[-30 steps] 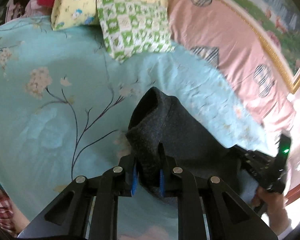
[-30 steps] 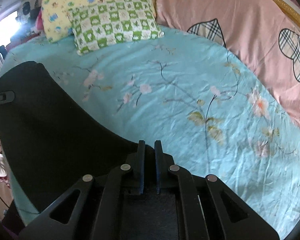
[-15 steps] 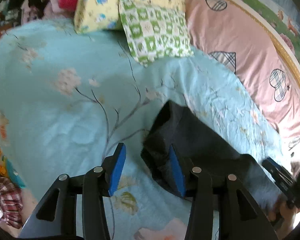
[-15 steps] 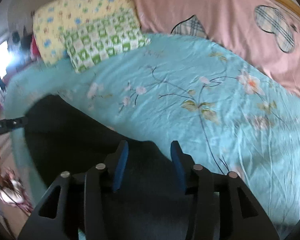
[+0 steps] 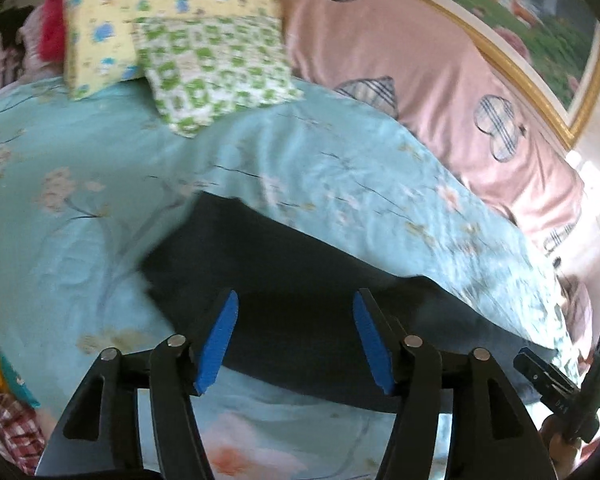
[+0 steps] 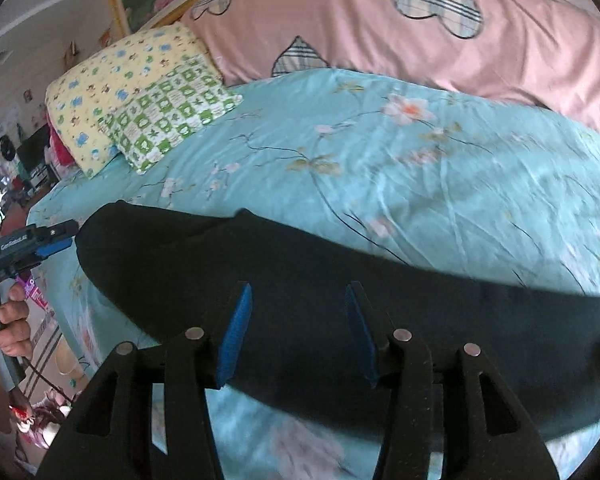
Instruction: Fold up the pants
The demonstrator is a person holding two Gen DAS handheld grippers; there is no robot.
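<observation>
The dark pants [image 5: 284, 280] lie flat in a long band on the turquoise flowered bedsheet [image 5: 80, 240]; they also show in the right wrist view [image 6: 300, 280]. My left gripper [image 5: 294, 336] is open and empty, its blue pads just above the pants' near edge. My right gripper [image 6: 296, 332] is open and empty over the middle of the pants. The right gripper shows at the lower right of the left wrist view [image 5: 556, 384]. The left gripper shows at the left of the right wrist view [image 6: 56, 238], beside the pants' end.
A green checked pillow [image 5: 212, 76] and a yellow pillow [image 5: 140, 12] lie at the head of the bed. A pink quilt with plaid hearts [image 5: 440, 92] runs along the far side. The bed's near edge drops to a cluttered floor [image 6: 44, 420].
Both grippers held the pants a second ago. They have opened and let go, and the pants have dropped flat onto the sheet. Both grippers have pulled back a little.
</observation>
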